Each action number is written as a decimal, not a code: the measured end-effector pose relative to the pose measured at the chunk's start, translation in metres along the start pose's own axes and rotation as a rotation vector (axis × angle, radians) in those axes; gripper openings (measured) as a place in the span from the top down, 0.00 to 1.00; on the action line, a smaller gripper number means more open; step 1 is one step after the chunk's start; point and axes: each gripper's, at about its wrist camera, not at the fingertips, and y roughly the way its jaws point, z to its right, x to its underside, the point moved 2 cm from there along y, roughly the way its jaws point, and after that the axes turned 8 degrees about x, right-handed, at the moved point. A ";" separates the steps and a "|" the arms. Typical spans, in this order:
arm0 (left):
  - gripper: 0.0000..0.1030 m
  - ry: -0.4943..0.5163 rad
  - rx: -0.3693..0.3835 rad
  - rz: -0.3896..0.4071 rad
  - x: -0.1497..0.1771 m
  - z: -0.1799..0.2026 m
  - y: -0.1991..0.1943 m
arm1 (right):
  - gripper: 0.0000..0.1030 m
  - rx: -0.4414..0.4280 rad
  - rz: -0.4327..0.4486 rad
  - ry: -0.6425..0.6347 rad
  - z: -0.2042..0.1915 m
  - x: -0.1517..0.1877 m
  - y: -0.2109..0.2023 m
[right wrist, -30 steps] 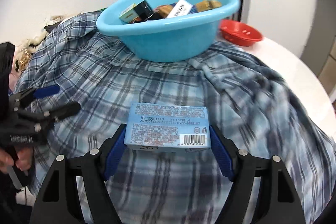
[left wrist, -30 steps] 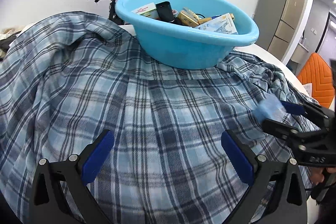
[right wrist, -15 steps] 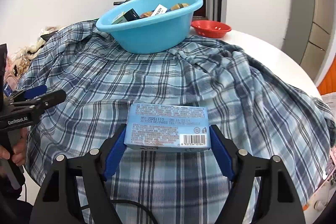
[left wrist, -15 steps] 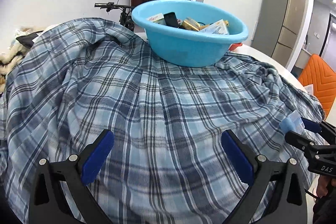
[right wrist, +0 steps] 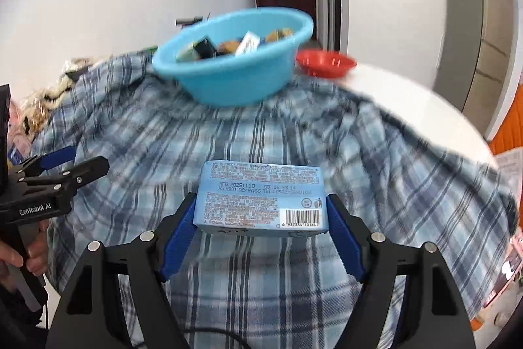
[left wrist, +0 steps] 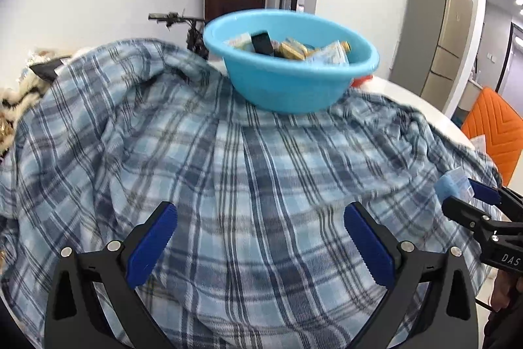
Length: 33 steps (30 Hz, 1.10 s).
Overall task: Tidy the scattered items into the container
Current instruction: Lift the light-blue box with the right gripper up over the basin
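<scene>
A light blue basin [left wrist: 291,68] holding several small boxes and packets sits at the far side of a table covered by a blue plaid cloth [left wrist: 228,179]; the basin also shows in the right wrist view [right wrist: 235,61]. My right gripper [right wrist: 261,218] is shut on a light blue wipes pack [right wrist: 261,198] and holds it above the cloth, well short of the basin; the pack also shows at the right edge of the left wrist view [left wrist: 452,185]. My left gripper [left wrist: 261,238] is open and empty above the cloth, and also appears in the right wrist view [right wrist: 73,161].
A red bowl [right wrist: 325,63] sits on the bare white tabletop [right wrist: 408,107] right of the basin. An orange chair [left wrist: 497,126] stands at the right, a bicycle [left wrist: 183,25] behind the table, a tall cabinet [left wrist: 438,28] at the back.
Both grippers have drawn back from the basin, which now looks smaller and farther. The right gripper still holds the wipes pack; the left stays open.
</scene>
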 end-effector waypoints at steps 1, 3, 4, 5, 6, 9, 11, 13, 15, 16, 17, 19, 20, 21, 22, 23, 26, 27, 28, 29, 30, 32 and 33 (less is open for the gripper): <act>0.00 0.008 -0.004 0.022 -0.006 0.002 -0.004 | 0.27 0.002 0.022 -0.003 0.000 -0.006 -0.005; 0.00 0.046 -0.038 0.079 -0.018 0.007 -0.014 | 0.27 0.000 0.066 -0.008 -0.001 -0.020 -0.015; 0.00 0.074 -0.069 0.121 -0.026 0.011 -0.022 | 0.27 -0.003 0.088 -0.011 -0.001 -0.026 -0.021; 0.00 0.090 -0.084 0.149 -0.032 0.013 -0.029 | 0.27 -0.003 0.114 -0.014 -0.001 -0.033 -0.028; 0.00 0.101 -0.090 0.176 -0.037 0.015 -0.035 | 0.27 -0.003 0.140 -0.015 -0.002 -0.039 -0.035; 0.00 0.120 -0.083 0.258 -0.054 0.021 -0.060 | 0.27 -0.002 0.212 -0.012 -0.001 -0.055 -0.057; 0.00 0.127 -0.076 0.301 -0.063 0.024 -0.075 | 0.27 -0.003 0.257 -0.010 -0.001 -0.063 -0.073; 0.00 0.134 -0.073 0.349 -0.071 0.028 -0.093 | 0.27 -0.006 0.300 -0.012 -0.002 -0.068 -0.089; 0.00 0.139 -0.067 0.383 -0.074 0.031 -0.108 | 0.27 -0.012 0.336 -0.013 -0.003 -0.069 -0.105; 0.00 0.141 -0.064 0.398 -0.076 0.033 -0.116 | 0.27 -0.016 0.351 -0.016 -0.004 -0.069 -0.112; 0.00 0.143 -0.060 0.408 -0.075 0.035 -0.122 | 0.27 -0.020 0.363 -0.019 -0.005 -0.068 -0.118; 0.00 0.144 -0.049 0.418 -0.074 0.039 -0.131 | 0.27 -0.029 0.381 -0.029 -0.008 -0.066 -0.129; 0.00 0.143 -0.045 0.418 -0.072 0.041 -0.135 | 0.27 -0.034 0.386 -0.034 -0.010 -0.066 -0.132; 0.00 0.143 -0.043 0.413 -0.071 0.042 -0.137 | 0.27 -0.039 0.390 -0.039 -0.013 -0.064 -0.134; 0.00 0.145 -0.040 0.403 -0.070 0.044 -0.138 | 0.27 -0.044 0.392 -0.043 -0.015 -0.063 -0.135; 0.00 0.149 -0.040 0.389 -0.069 0.045 -0.137 | 0.27 -0.049 0.392 -0.046 -0.017 -0.063 -0.135; 0.00 0.162 -0.054 0.373 -0.066 0.049 -0.132 | 0.27 -0.058 0.390 -0.047 -0.020 -0.063 -0.131; 0.00 0.164 -0.055 0.369 -0.066 0.049 -0.129 | 0.27 -0.059 0.388 -0.044 -0.021 -0.065 -0.128; 0.00 0.163 -0.054 0.366 -0.067 0.048 -0.127 | 0.27 -0.059 0.386 -0.040 -0.020 -0.066 -0.125; 0.00 0.161 -0.053 0.364 -0.069 0.047 -0.124 | 0.27 -0.061 0.383 -0.034 -0.019 -0.069 -0.121; 0.00 0.159 -0.052 0.361 -0.071 0.046 -0.120 | 0.27 -0.064 0.380 -0.026 -0.018 -0.073 -0.117; 0.00 0.148 -0.046 0.356 -0.079 0.043 -0.111 | 0.27 -0.068 0.374 -0.015 -0.017 -0.081 -0.107; 0.00 0.139 -0.038 0.354 -0.084 0.040 -0.106 | 0.27 -0.066 0.370 -0.012 -0.017 -0.086 -0.101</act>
